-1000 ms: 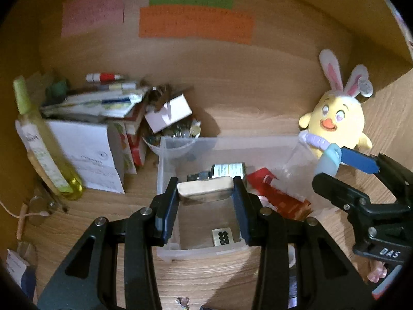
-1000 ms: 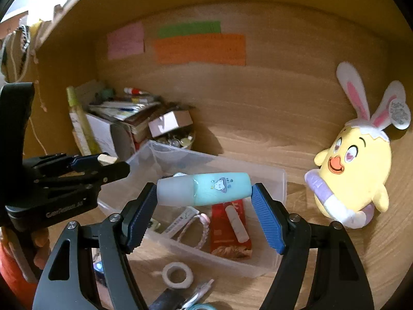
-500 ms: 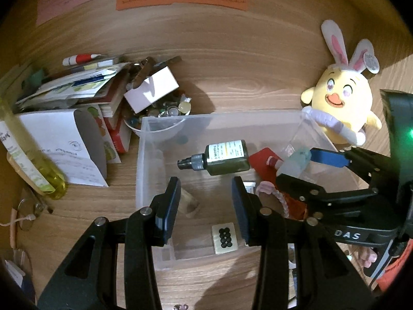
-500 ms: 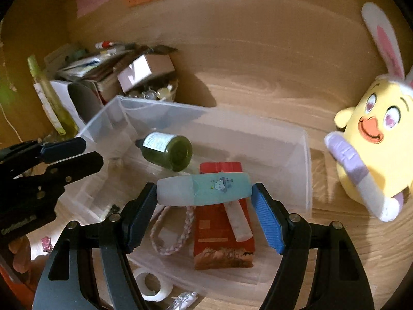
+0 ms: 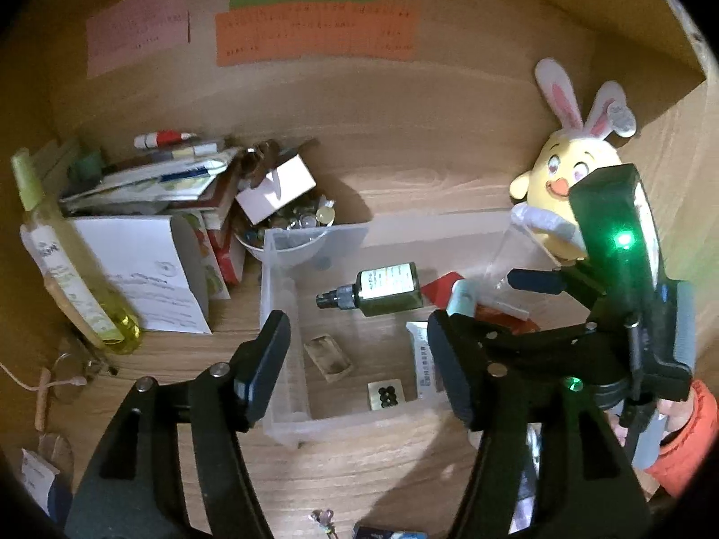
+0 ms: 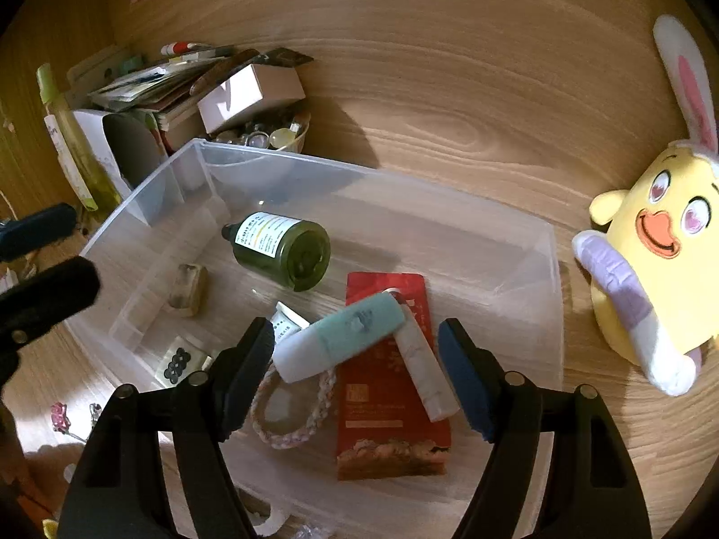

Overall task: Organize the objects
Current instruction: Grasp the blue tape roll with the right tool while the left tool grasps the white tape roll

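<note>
The wooden counter (image 6: 449,90) fills the alcove, and the landmark on it is the clear plastic bin (image 6: 546,269). Beside the bin's right end sits the yellow bunny-eared plush (image 6: 651,260); off its far left corner a heap of boxes and leaflets (image 5: 148,206) crowds a small bowl of trinkets (image 6: 269,134), with a tall yellow-green bottle (image 5: 67,269) further left.

Inside the bin, a red packet (image 6: 386,404) lies flat at the near right, a dark green spray bottle (image 6: 278,247) on its side toward the middle, a braided loop (image 6: 292,408) near the front wall, and a small tan block (image 5: 328,357) on the left part of the floor.

The right hand-held gripper (image 6: 355,368) hangs over the bin with its jaws spread wide, gripping nothing; the mint-green tube (image 6: 341,337) lies between them but clear of both pads, tilted across a white marbled stick (image 6: 422,368) and the packet. The left hand-held gripper (image 5: 355,359) is likewise wide open and empty above the bin's left half.

The tube is perched, not settled. I would guess it could roll off the stick, or a jaw could clip it on the way up and drag it against the front wall. The two grippers also sit close together over the bin, so a careless pull-back risks a knock.
</note>
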`<act>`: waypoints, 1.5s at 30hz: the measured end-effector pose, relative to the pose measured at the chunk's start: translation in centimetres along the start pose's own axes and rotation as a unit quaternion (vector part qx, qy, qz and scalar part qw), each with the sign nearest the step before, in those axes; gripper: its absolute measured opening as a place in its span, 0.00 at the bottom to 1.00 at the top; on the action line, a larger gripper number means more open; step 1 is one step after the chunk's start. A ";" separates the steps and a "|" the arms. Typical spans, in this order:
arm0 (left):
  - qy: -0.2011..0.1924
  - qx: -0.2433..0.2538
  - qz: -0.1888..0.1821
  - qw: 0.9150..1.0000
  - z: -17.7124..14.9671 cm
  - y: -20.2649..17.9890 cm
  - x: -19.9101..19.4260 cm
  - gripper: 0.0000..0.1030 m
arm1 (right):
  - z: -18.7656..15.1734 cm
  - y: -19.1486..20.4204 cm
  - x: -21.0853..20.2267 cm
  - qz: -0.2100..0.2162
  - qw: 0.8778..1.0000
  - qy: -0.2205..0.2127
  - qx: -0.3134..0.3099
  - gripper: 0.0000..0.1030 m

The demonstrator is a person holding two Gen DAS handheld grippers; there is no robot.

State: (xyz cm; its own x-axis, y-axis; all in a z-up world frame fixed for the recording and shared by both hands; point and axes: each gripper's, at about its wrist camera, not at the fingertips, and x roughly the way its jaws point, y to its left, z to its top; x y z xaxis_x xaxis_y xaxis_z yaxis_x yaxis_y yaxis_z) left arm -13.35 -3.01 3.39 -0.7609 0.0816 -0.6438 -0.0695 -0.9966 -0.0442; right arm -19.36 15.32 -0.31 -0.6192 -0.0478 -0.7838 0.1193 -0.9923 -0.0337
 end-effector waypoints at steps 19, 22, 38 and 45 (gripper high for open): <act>0.009 0.036 -0.020 0.999 -4.3 -4.0 -2.7 0.92 | -7.5 -1.5 -8.9 0.016 0.999 -0.048 0.002 0.81; 0.032 0.040 -0.026 0.998 -5.3 -4.8 -1.7 0.92 | -9.1 -1.8 -8.8 0.022 0.999 -0.034 0.004 0.81; 0.122 0.045 -0.070 0.989 -6.6 -7.5 3.5 0.70 | -13.4 -0.9 -6.2 0.069 0.998 0.016 -0.003 0.58; 0.128 0.058 -0.063 0.988 -6.7 -8.6 5.0 0.62 | -13.4 -1.2 -5.6 0.088 0.996 0.024 0.004 0.36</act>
State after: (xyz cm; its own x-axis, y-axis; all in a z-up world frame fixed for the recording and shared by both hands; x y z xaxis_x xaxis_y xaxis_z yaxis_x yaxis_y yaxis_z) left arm -12.21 5.92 -4.55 -0.5536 0.1849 -0.8120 -0.2388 -0.9693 -0.0580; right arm -5.66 18.35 -4.23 -0.5515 -0.2158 -0.8058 0.2168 -0.9698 0.1114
